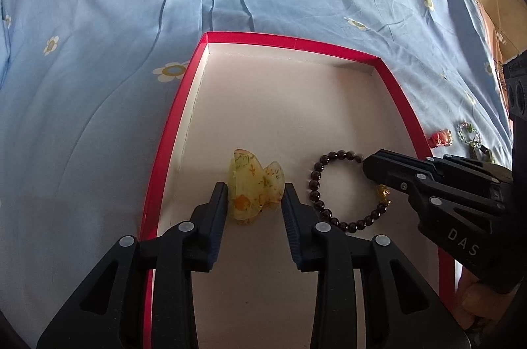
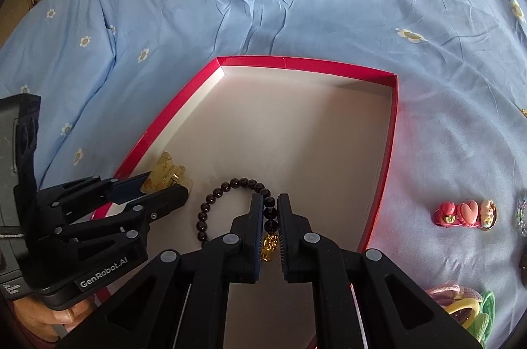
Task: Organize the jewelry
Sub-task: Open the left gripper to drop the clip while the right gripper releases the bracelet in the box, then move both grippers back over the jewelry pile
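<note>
Red-rimmed box sits on a blue flowered bedsheet, and both pieces being sorted are already inside it, down at the box's near end.

The yellow translucent hair claw lies on the box floor close to its left wall, right between the jaws of the left gripper. Those jaws are spread a bit; the left pad looks like it's just brushing the claw, the right one stands clear, so I'd call it released, not pinched.

Just right of the claw is the dark bead bracelet with its gold charm. The right gripper straddles the bracelet's right-hand side, beads and charm sitting in the gap. Jaws are narrow but I can see daylight beside the beads, so probably letting go too.

Outside the box's right wall, a pink heart clip and some hair ties wait on the sheet. The right hand is the nearer one for those.
</note>
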`<control>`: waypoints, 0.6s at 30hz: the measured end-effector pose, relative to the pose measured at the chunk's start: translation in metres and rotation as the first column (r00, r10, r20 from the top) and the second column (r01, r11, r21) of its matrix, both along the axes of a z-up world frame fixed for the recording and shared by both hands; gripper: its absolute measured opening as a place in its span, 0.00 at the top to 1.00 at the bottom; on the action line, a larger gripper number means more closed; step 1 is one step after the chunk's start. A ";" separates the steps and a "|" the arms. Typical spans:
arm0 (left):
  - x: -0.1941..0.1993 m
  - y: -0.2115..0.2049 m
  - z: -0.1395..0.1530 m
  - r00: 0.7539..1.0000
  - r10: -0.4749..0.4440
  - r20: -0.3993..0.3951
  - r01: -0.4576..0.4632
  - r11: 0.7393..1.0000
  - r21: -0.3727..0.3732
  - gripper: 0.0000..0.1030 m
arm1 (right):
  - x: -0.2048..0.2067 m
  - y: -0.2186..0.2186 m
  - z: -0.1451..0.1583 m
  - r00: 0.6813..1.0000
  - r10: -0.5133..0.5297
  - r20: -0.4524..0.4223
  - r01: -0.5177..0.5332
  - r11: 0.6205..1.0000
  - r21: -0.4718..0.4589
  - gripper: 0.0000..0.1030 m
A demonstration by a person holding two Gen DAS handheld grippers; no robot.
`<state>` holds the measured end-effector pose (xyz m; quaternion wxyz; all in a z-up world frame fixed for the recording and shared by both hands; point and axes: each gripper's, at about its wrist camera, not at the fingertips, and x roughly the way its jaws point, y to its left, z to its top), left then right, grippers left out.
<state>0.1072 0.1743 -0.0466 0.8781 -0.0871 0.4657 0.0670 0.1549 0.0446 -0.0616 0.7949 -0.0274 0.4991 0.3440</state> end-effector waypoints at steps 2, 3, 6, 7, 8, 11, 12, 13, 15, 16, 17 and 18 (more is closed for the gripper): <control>0.000 0.000 0.001 1.000 0.007 -0.004 -0.007 1.000 0.001 0.56 | 0.001 0.000 -0.001 1.000 -0.001 -0.006 0.001 1.000 0.004 0.87; -0.001 0.000 0.001 1.000 0.010 -0.003 -0.010 1.000 0.001 0.54 | 0.002 -0.001 -0.001 1.000 -0.001 -0.011 0.001 1.000 0.008 0.87; -0.003 0.000 0.005 1.000 0.017 0.005 -0.017 1.000 0.002 0.53 | 0.002 -0.002 0.000 1.000 0.002 -0.018 -0.001 1.000 0.021 0.87; -0.006 0.000 0.008 1.000 0.022 0.011 -0.022 1.000 0.000 0.53 | 0.001 -0.003 0.002 1.000 -0.002 -0.017 0.002 1.000 0.024 0.86; -0.007 0.001 0.010 1.000 0.025 0.016 -0.025 1.000 -0.002 0.52 | 0.000 -0.005 0.005 1.000 -0.005 -0.016 0.006 1.000 0.031 0.86; -0.017 0.002 0.020 0.998 0.040 0.042 -0.039 0.999 -0.016 0.50 | -0.004 -0.010 0.015 1.000 -0.012 -0.010 0.012 0.998 0.056 0.77; -0.020 0.002 0.023 0.998 0.043 0.051 -0.042 0.999 -0.021 0.47 | -0.007 -0.015 0.020 1.000 -0.014 -0.003 0.014 0.997 0.069 0.72; -0.024 0.002 0.027 0.997 0.047 0.062 -0.045 0.999 -0.026 0.46 | -0.008 -0.018 0.024 1.000 -0.017 0.003 0.017 0.997 0.080 0.69; -0.030 0.000 0.033 0.996 0.051 0.079 -0.049 0.998 -0.036 0.44 | -0.013 -0.029 0.034 0.999 -0.032 0.013 0.030 0.994 0.102 0.66; -0.033 -0.002 0.035 0.995 0.052 0.085 -0.049 0.998 -0.042 0.43 | -0.015 -0.035 0.037 0.999 -0.041 0.015 0.040 0.994 0.106 0.64; -0.035 -0.004 0.037 0.995 0.052 0.089 -0.048 0.998 -0.050 0.43 | -0.018 -0.043 0.040 0.998 -0.053 0.015 0.051 0.992 0.115 0.64; -0.038 -0.007 0.038 0.994 0.050 0.093 -0.045 0.997 -0.061 0.43 | -0.020 -0.051 0.042 0.998 -0.066 0.012 0.064 0.990 0.124 0.63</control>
